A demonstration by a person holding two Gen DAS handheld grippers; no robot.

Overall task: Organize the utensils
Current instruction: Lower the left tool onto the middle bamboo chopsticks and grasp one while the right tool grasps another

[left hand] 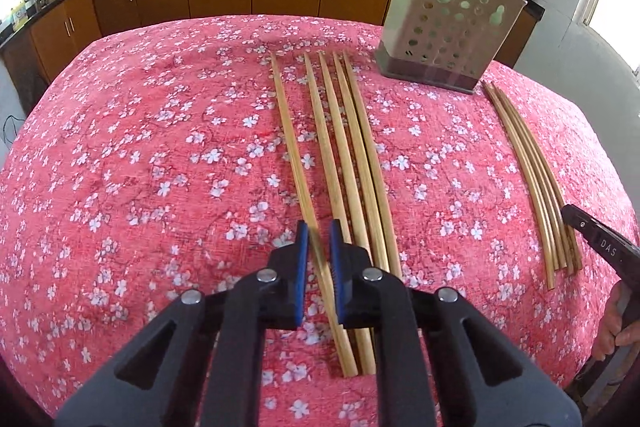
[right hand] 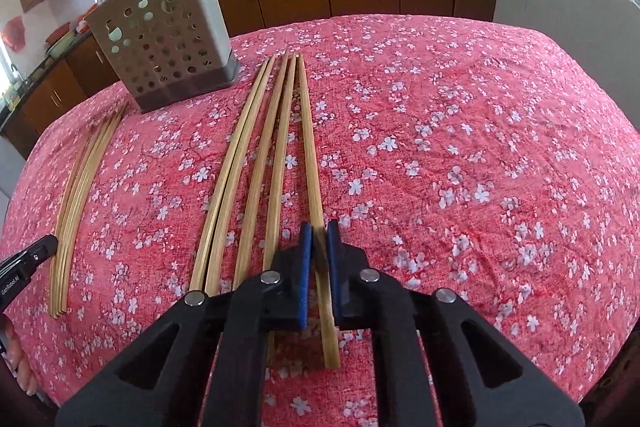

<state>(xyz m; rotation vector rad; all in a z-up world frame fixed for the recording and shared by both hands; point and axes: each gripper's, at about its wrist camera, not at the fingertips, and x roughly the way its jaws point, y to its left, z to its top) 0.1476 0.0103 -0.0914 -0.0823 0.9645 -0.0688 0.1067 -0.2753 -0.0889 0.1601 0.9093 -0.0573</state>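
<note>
Left wrist view: the left gripper is closed on the leftmost chopstick of a group of five lying side by side on the pink floral tablecloth. The blue pads press on the stick near its thick end. The perforated chopstick holder stands upright beyond the group, to the right. A second bundle of chopsticks lies further right, with the tip of the other gripper just beside it.

Right wrist view: the right gripper is closed on the rightmost chopstick of its own group of five, clamped near the thick end. The holder stands upright to the left, beyond the sticks. The other bundle lies at far left.

Step in hand: grasping, one chopstick per gripper; no stick appears to be inside the holder yet. The next move probably calls for lifting each stick clear of its neighbours, tilting it upright, and lowering it into the open top of the holder without tipping it.
</note>
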